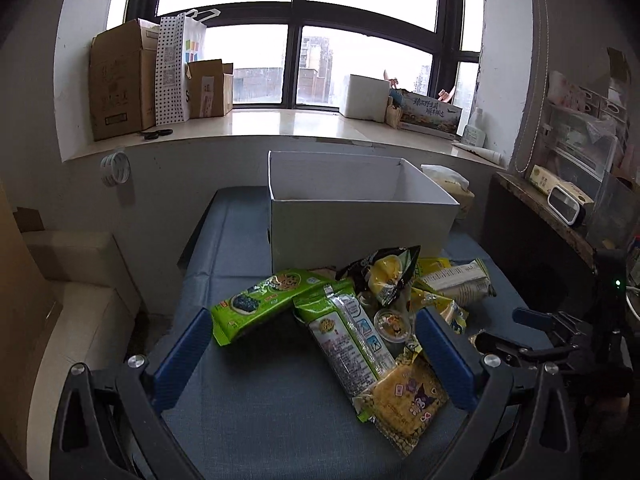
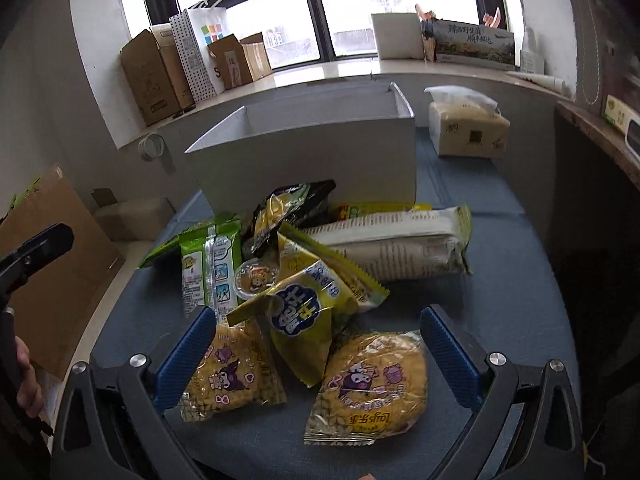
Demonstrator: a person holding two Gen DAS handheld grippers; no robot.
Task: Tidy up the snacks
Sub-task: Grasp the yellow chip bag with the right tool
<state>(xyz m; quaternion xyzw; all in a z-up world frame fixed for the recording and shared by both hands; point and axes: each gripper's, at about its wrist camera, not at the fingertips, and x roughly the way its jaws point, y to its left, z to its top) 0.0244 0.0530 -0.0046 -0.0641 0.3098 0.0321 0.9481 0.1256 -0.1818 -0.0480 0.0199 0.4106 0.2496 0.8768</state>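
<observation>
A pile of snack packets lies on a blue table in front of an open white box (image 1: 360, 220), also in the right wrist view (image 2: 312, 160). The pile holds green seaweed packs (image 1: 264, 300) (image 2: 208, 264), a black-and-yellow bag (image 1: 384, 272) (image 2: 288, 208), a long white packet (image 2: 400, 248), a small jelly cup (image 2: 256, 278), a yellow-blue bag (image 2: 304, 312) and two yellow pastry packs (image 2: 372, 380) (image 2: 232, 372). My left gripper (image 1: 316, 348) is open above the pile's left side. My right gripper (image 2: 320, 348) is open over the pastry packs.
A tissue pack (image 2: 468, 128) stands right of the box. Cardboard boxes (image 1: 120, 80) and a dotted paper bag (image 1: 176, 68) stand on the windowsill. A dark shelf (image 1: 560, 216) with a clock is at the right. Flat cardboard (image 2: 56, 272) leans at the left.
</observation>
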